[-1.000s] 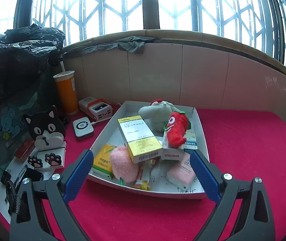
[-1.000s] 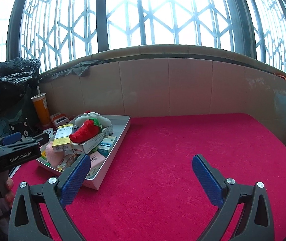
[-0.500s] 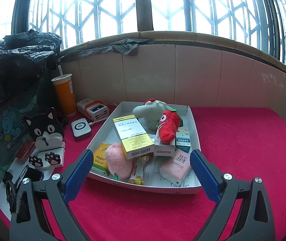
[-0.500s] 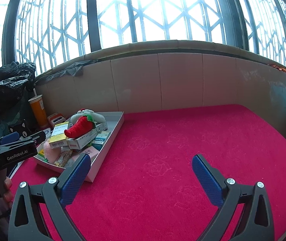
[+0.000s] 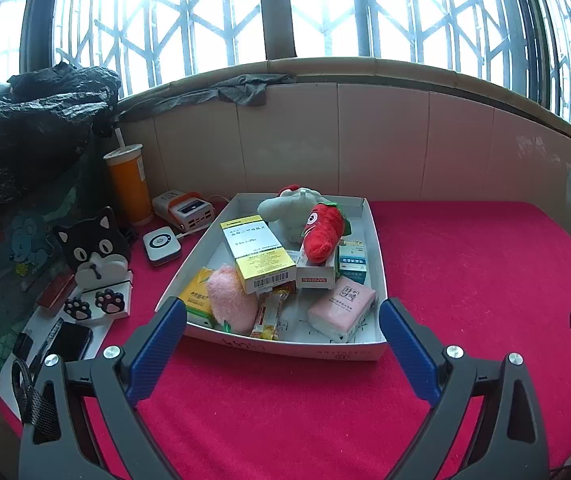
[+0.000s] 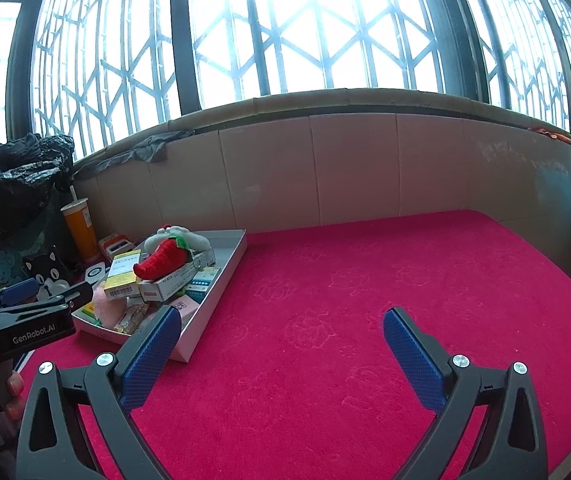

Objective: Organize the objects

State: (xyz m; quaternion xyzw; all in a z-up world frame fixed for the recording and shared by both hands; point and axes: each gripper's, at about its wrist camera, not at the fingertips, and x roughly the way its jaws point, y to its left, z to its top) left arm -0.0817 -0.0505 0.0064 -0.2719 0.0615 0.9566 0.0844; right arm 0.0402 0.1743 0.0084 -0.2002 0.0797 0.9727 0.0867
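Your left tool (image 5: 283,322) hangs spread and empty before the white tray (image 5: 301,350) of boxes and plush toys on the red tabletop (image 6: 365,300); your right tool (image 6: 279,330), likewise apart, faces bare cloth. Sorting appears unstarted: next, pick one item, perhaps the pink pack (image 5: 341,307).

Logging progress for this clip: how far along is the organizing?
Barely begun. Done: nothing visible; the boxes, red plush and pink pack lie jumbled in the white tray. In hand: nothing; left gripper and right gripper are open, empty. Left: all sorting.
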